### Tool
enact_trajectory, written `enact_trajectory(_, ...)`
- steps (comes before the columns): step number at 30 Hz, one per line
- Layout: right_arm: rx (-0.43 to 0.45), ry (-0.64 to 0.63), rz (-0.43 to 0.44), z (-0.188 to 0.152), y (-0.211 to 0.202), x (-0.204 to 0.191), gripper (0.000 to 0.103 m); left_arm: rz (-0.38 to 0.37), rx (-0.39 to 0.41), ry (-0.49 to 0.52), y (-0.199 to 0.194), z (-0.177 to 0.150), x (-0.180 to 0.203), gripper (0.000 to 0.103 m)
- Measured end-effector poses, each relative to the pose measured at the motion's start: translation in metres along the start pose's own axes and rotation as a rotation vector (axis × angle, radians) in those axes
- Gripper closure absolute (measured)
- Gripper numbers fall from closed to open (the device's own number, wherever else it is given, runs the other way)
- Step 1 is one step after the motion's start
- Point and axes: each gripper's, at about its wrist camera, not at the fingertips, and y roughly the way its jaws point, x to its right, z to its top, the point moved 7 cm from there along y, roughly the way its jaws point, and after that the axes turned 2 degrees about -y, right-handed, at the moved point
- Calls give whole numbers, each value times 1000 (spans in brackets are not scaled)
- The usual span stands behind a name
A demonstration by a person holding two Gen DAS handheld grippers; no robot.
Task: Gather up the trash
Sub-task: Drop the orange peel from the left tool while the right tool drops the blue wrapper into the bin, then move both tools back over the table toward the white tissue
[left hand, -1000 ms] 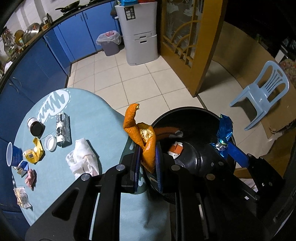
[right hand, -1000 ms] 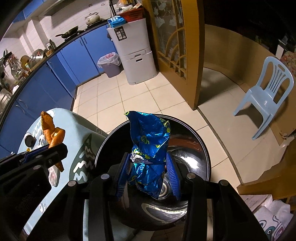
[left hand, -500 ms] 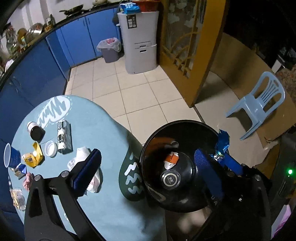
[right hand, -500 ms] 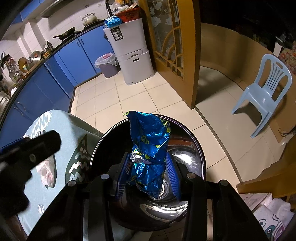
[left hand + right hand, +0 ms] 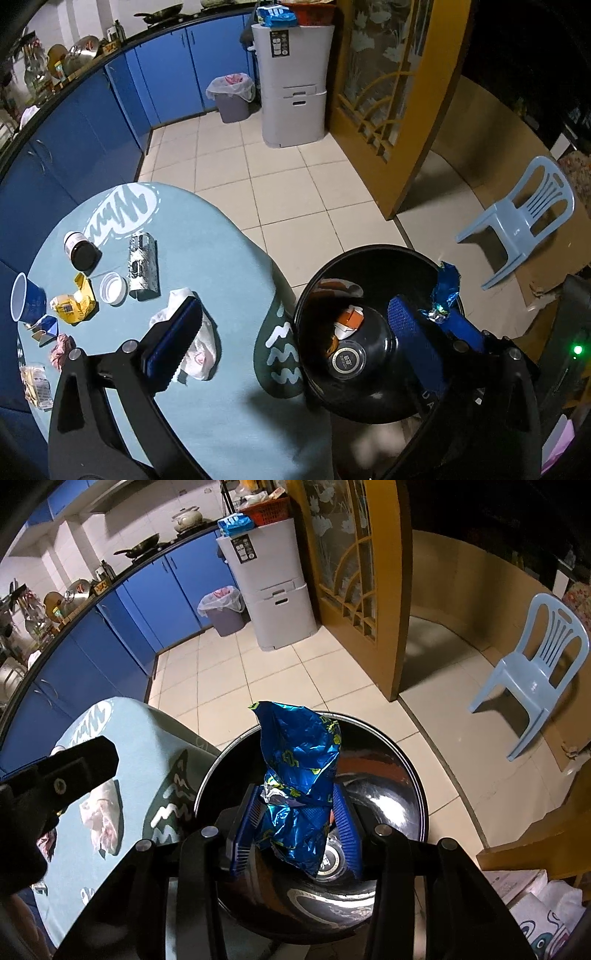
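A round table (image 5: 207,258) under a pale blue cloth fills the left of the room, and pressed against its edge stands a black bin (image 5: 369,258) with a glossy inside. Across the tiled floor are a light blue plastic chair (image 5: 524,221), a grey cabinet (image 5: 293,92) and a small lined waste basket (image 5: 232,99) by the blue cupboards.

The left gripper (image 5: 295,332) hangs over the gap between table and bin with its jaws spread wide and nothing between them; they have just been opening. One blue pad sits above the table, the other above the bin's mouth. The right gripper (image 5: 295,823) is clenched on a crumpled blue wrapper (image 5: 299,768), holding it upright directly over the bin.

Inside the bin lie an orange and white scrap (image 5: 349,321) and, beside it, a bit of orange peel (image 5: 332,345), partly hidden.

On the table remain a crumpled white tissue (image 5: 201,343), a flattened silver packet (image 5: 143,266), a blue paper cup (image 5: 26,299) lying on its side, a yellow wrapper (image 5: 72,304), a dark jar (image 5: 79,251), a white lid (image 5: 112,288), and small scraps near the left edge.
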Motion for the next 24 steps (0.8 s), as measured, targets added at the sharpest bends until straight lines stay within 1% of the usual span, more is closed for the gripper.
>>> enact_trajectory(3, 11, 2, 0, 2, -1, -1, 62, 0, 1, -7, -2, 0, -2, 4)
enact_trajectory(4, 11, 0, 0, 3, 0, -2, 50, 3, 2, -7, -2, 0, -3, 4)
enact_trajectory(5, 9, -7, -10, 3, 1, -3, 34, 6, 4, -7, -3, 0, -3, 4)
enact_trajectory(6, 14, -13, -9, 3, 1, -4, 8, 8, 4, -8, -3, 0, -4, 4)
enact_trajectory(7, 26, -20, 2, 4, 0, -6, 8, 8, 6, -10, -3, 0, -5, 4)
enact_trajectory(9, 45, -13, -4, 5, -3, -6, 8, 11, 6, -13, -4, 0, -6, 4)
enact_trajectory(18, 37, 18, 0, 7, -5, -3, 8, 11, 9, -20, -8, -1, -10, 4)
enact_trajectory(24, 46, 5, 2, 9, -12, -14, 8, 12, 29, -35, -18, -1, -20, 4)
